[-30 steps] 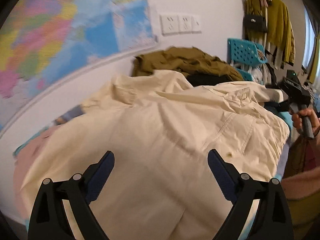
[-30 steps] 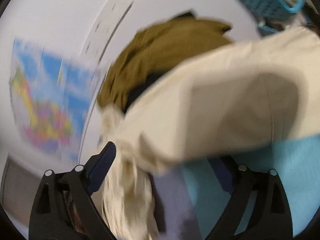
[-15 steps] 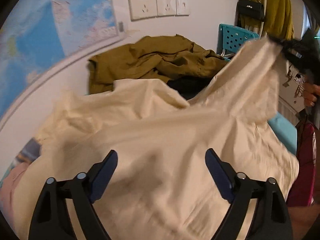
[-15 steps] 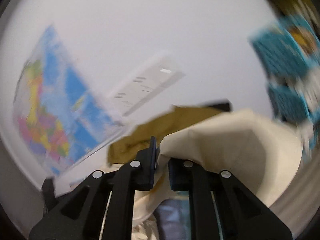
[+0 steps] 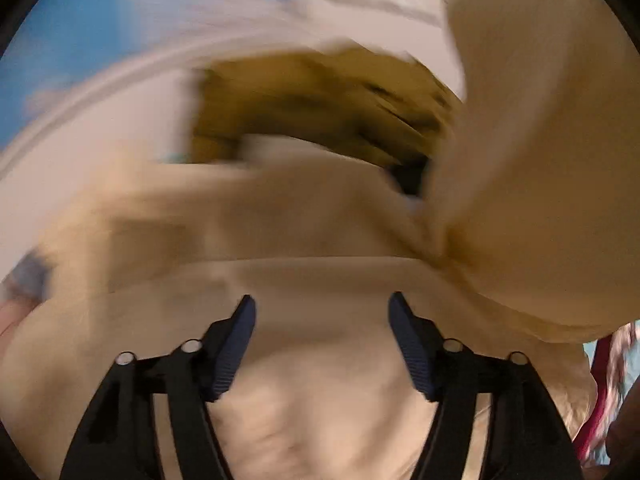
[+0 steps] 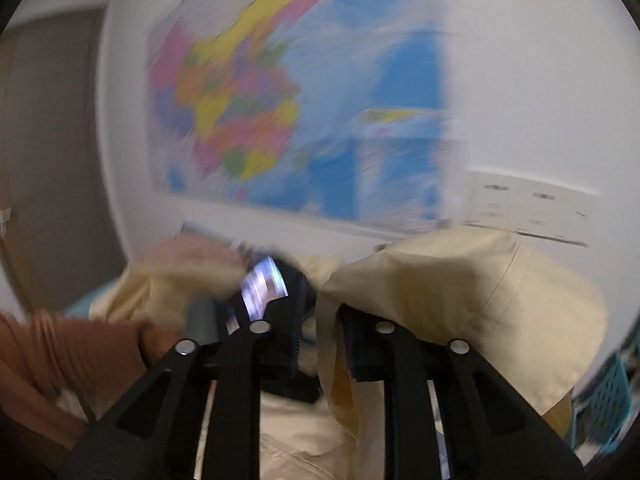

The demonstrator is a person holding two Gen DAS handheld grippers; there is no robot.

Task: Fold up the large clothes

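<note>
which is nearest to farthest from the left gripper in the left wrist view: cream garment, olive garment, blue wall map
1. cream garment: right under and ahead of the left gripper, its open jaws not pressing it.
2. olive garment: heaped beyond the cream one, mid-frame.
3. blue wall map: on the wall behind, upper left.

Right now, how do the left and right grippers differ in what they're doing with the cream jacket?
The left gripper has its jaws wide, just now closing, with nothing between them. The right gripper has its jaws nearly together, just eased open slightly, on a fold of the cream jacket. The left gripper hovers over spread cloth, while the right gripper holds its fold lifted. Both work the same jacket.
</note>
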